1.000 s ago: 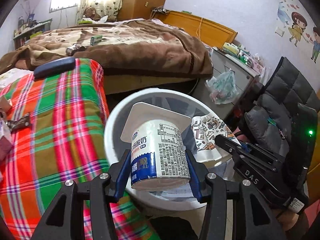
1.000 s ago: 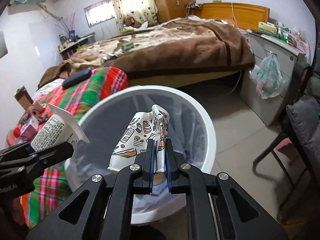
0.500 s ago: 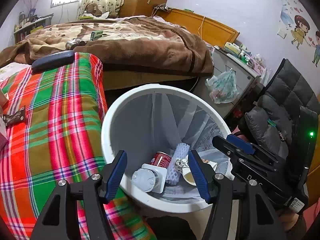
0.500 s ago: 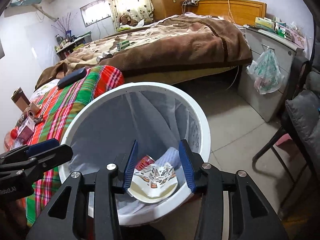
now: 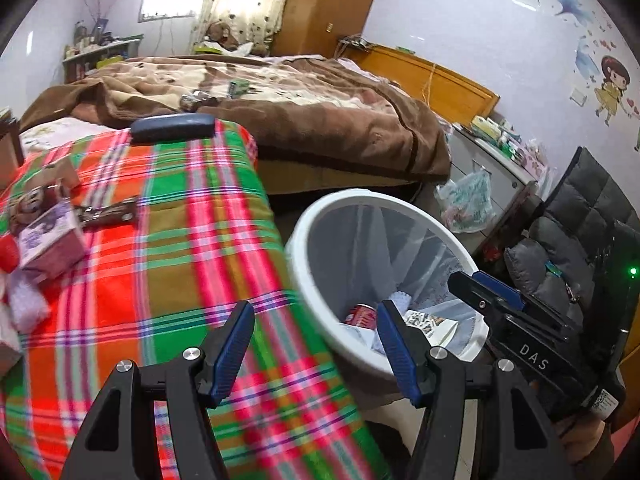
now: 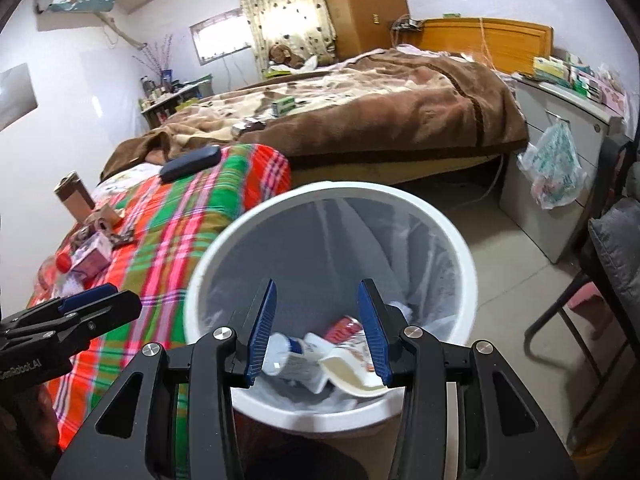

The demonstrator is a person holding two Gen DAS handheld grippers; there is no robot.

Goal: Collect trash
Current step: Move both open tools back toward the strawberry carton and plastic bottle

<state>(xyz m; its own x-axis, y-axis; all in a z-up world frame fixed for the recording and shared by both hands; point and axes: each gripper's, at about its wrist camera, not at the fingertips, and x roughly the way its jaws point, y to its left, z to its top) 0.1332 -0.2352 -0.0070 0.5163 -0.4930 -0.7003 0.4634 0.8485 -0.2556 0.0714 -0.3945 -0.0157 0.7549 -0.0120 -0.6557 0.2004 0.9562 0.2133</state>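
We hold the left gripper (image 5: 316,344) and right gripper (image 6: 316,320) empty, fingers apart. The white bin (image 6: 460,240) sits beside the plaid blanket (image 5: 168,248). A yogurt cup (image 6: 298,360) and red can (image 6: 344,326) lie inside.

pale lilac walls (image 6: 100,80) close a bedroom lit by a small bright window (image 6: 220,42) and spotted curtains (image 6: 288,12). a bed under a brown blanket (image 6: 400,108) meets an orange wooden headboard (image 6: 492,38). a grey cabinet (image 6: 552,168) stands on the pale tiled floor (image 6: 508,272); cartoon stickers (image 5: 610,88) dot one wall.
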